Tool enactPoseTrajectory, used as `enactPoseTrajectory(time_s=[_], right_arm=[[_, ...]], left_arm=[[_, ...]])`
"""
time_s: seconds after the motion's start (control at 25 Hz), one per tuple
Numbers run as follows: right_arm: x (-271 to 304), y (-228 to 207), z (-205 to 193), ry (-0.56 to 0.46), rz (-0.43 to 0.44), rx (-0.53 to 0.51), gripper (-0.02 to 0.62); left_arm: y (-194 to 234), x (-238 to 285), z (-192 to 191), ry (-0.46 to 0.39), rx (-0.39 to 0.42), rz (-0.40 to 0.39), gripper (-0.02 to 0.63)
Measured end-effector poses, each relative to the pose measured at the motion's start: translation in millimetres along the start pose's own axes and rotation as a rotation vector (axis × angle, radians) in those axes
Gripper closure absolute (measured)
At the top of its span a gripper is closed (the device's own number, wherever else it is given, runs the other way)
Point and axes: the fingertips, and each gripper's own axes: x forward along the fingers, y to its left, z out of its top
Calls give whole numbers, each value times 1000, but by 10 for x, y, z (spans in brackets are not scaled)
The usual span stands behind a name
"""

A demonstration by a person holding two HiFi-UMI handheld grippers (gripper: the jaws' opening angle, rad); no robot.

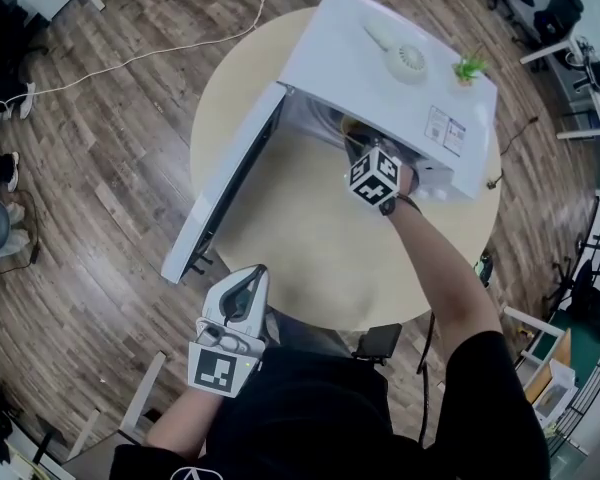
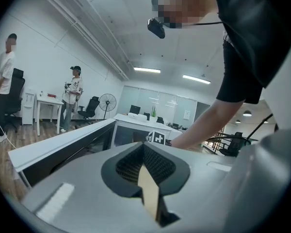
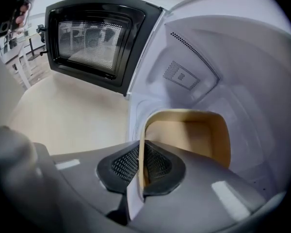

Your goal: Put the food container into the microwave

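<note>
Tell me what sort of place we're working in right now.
Probably an open-plan office or lab, not a kitchen: white desks with office chairs, a pedestal fan and ceiling strip lights, with the microwave sitting on a round table.

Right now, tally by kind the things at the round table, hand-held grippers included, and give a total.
microwave: 1
food container: 1
small green plant: 1
white round object on the microwave's top: 1
hand-held gripper: 2, the left hand-held gripper and the right hand-held gripper
Total: 6
</note>
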Motion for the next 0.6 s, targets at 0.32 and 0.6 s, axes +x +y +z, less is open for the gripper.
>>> enactPoseTrajectory(time_s=[0.32,0.6], right_arm=[[84,-93,-2,19,-63,10,580],[129,-238,-9,18,-131,29,572]], left_arm=[[-47,-15,-30,6,-9,-3,606],[-50,-49,-72,16,-16,3,606]])
